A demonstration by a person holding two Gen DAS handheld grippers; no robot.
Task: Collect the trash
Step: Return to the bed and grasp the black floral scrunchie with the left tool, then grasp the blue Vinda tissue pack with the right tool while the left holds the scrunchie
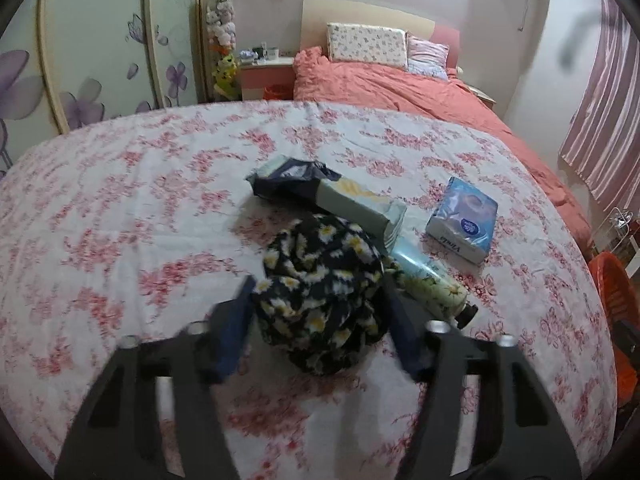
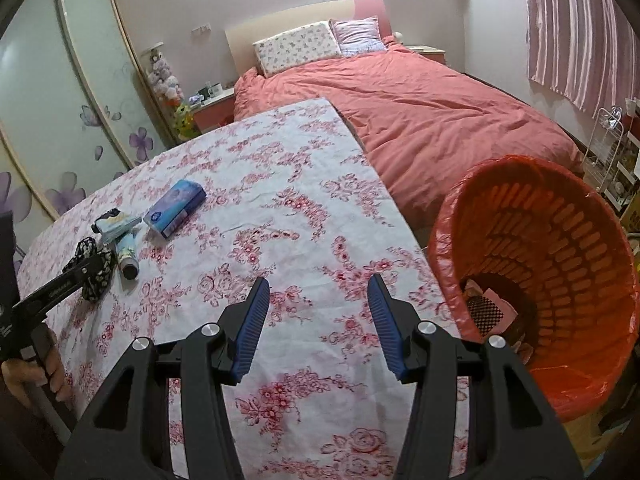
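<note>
A crumpled black cloth with daisy print [image 1: 324, 292] lies on the flowered tablecloth [image 1: 120, 208]. My left gripper [image 1: 318, 292] is open with its fingers on either side of the cloth; it also shows in the right wrist view [image 2: 94, 270]. Behind the cloth lie a pale green packet [image 1: 352, 200] with a dark torn wrapper and a flowered tube [image 1: 432, 280] with a black cap. A blue tissue pack [image 1: 464, 220] lies to the right. My right gripper [image 2: 318, 292] is open and empty above the table, left of an orange bin [image 2: 552, 264].
The orange bin has a red liner and holds some scraps at its bottom. A bed with a coral duvet [image 2: 440, 120] stands behind the table. A wardrobe with purple flower doors [image 2: 60, 100] is on the left. A wire rack [image 2: 608, 148] stands at the far right.
</note>
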